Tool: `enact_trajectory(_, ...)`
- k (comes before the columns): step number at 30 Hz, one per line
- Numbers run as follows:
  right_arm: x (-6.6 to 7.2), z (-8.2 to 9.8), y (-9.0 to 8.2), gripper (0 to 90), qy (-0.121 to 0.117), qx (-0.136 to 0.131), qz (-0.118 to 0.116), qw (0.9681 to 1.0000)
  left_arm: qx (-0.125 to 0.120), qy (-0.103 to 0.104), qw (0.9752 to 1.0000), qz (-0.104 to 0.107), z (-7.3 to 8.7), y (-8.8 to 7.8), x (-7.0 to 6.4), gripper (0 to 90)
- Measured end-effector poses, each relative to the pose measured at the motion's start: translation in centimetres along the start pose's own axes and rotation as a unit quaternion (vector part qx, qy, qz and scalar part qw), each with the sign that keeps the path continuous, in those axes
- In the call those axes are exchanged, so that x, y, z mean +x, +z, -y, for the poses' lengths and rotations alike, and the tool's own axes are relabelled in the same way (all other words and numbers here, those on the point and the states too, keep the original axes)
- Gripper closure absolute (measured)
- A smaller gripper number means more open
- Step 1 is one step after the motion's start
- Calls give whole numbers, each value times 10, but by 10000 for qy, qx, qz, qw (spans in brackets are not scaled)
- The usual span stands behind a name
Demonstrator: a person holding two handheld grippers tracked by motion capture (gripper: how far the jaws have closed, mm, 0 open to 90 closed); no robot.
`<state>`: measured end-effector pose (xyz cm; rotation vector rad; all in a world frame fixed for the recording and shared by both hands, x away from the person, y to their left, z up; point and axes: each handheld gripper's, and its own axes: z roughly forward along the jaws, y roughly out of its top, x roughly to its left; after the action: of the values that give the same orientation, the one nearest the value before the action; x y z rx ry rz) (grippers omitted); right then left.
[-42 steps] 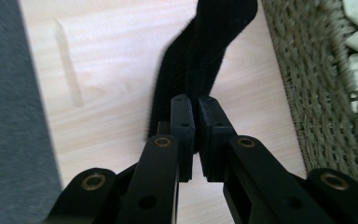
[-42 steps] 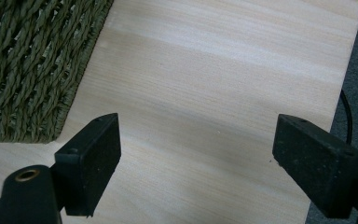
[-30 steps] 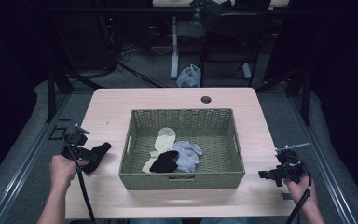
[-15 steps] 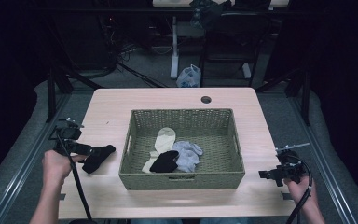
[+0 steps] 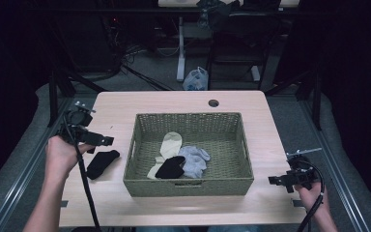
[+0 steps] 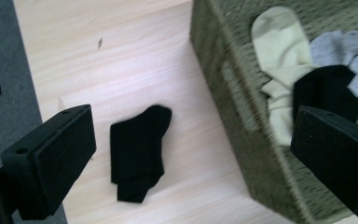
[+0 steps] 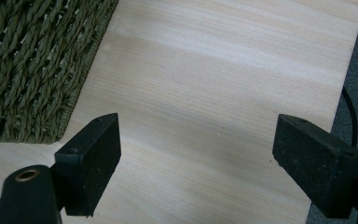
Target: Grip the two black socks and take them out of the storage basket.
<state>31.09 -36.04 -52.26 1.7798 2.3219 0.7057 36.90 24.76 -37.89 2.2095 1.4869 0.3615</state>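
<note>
Now on the pale wooden table (image 5: 125,203): a green woven basket (image 5: 188,186) set mid-table, long side toward the person. Inside, three socks bunched near the front-left: a cream sock (image 5: 166,147), a grey sock (image 5: 194,158) to its right, and a black sock (image 5: 170,167) lying partly over both. Same heap seen past the basket wall in the left gripper view, cream (image 6: 279,42), grey (image 6: 342,46), black (image 6: 326,91).

Outside the basket, just left of its wall, a second black sock (image 5: 101,163) lying flat on the wood, folded at one end, touching neither basket nor gripper; seen also between the jaws' line of sight in the left gripper view (image 6: 137,151).

Left gripper (image 5: 101,141) held in the left hand (image 5: 63,153), raised above the table's left side near that loose sock, jaws wide apart and empty (image 6: 191,154).

Right gripper (image 5: 276,180) held low in the right hand (image 5: 311,191) at the table's front-right corner, well apart from the basket, pointing left. Jaws spread wide over bare wood (image 7: 198,158), nothing between them, the basket's corner (image 7: 32,70) at upper left.

Round cable hole (image 5: 213,103) near the far edge.
</note>
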Motion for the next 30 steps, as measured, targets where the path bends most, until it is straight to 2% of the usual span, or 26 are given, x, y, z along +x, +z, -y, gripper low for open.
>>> enact_trajectory(2, 1, 1, 1, 148, 60, -71, -7, 10000, -17, 50, 10000, 25, -4, 0, -4, 4)
enact_trajectory(4, 3, -1, -1, 148, -9, -5, 1, 10000, -20, 218, 9997, 78, -14, 1, -17, 3)
enact_trajectory(5, 3, -1, -1, 148, -9, -5, 1, 10000, -20, 218, 9997, 78, -14, 1, -17, 3)
enact_trajectory(6, 3, -1, 0, 148, -14, 16, -3, 10000, -30, 347, 9993, 121, -20, 1, -25, 3)
enact_trajectory(11, 2, -1, 0, 148, -2, 38, 21, 10000, 11, 551, 9983, 202, -30, 7, -42, 3)
enact_trajectory(14, 2, -1, 0, 148, 14, 18, 26, 10000, 64, 683, 9973, 274, -36, 14, -53, 3)
enact_trajectory(15, 2, 0, 0, 148, -10, 25, 16, 10000, 108, 765, 9965, 329, -39, 19, -60, 3)
enact_trajectory(16, 2, 0, 1, 148, 51, -60, 14, 10000, 112, 799, 9962, 333, -41, 22, -64, 3)
enact_trajectory(24, 2, 0, 0, 148, -3, 5, 4, 10000, 307, 1017, 9933, 465, -49, 42, -85, 1)
enact_trajectory(30, 2, 0, 0, 148, 5, -13, 13, 10000, 539, 1234, 9890, 614, -49, 65, -103, 4)
